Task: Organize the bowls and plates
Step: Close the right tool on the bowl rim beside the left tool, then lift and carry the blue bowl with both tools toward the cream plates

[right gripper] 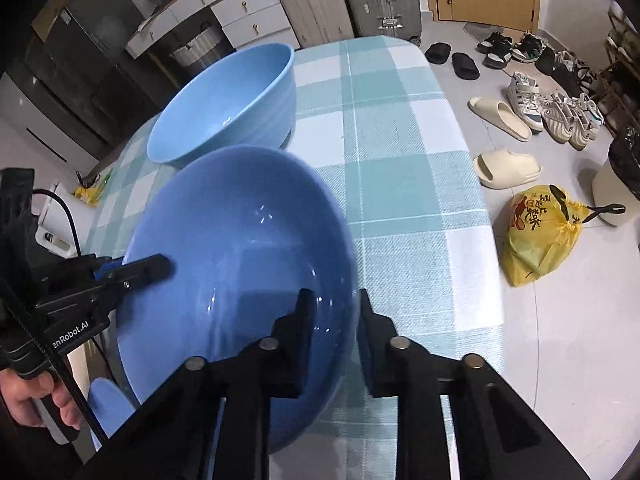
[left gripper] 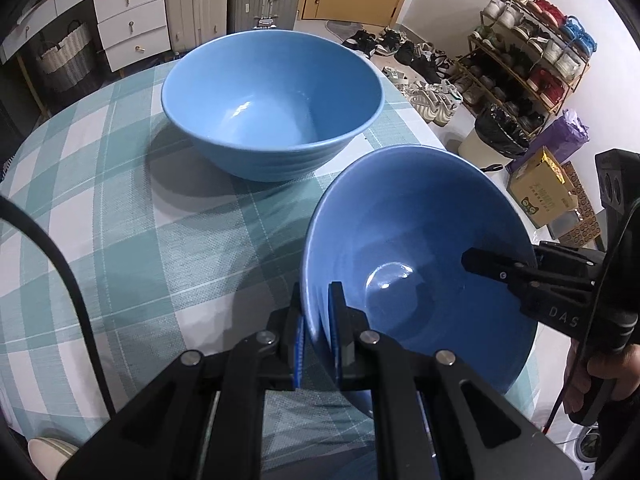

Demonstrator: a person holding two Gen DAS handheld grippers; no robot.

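Pinching opposite rims, the left gripper (left gripper: pixel 316 320) and right gripper (right gripper: pixel 334 320) share the darker bowl (left gripper: pixel 420 256), tilted above the tablecloth (left gripper: pixel 120 220); the lighter bowl (left gripper: pixel 272 100) waits ahead, likely for nesting.

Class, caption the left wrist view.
Both grippers, left and right, pinch a darker blue bowl beside a lighter bowl.

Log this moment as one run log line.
left gripper: shut on darker bowl rim | right gripper: shut on opposite rim | bowl: tilted | lighter bowl: upright on table
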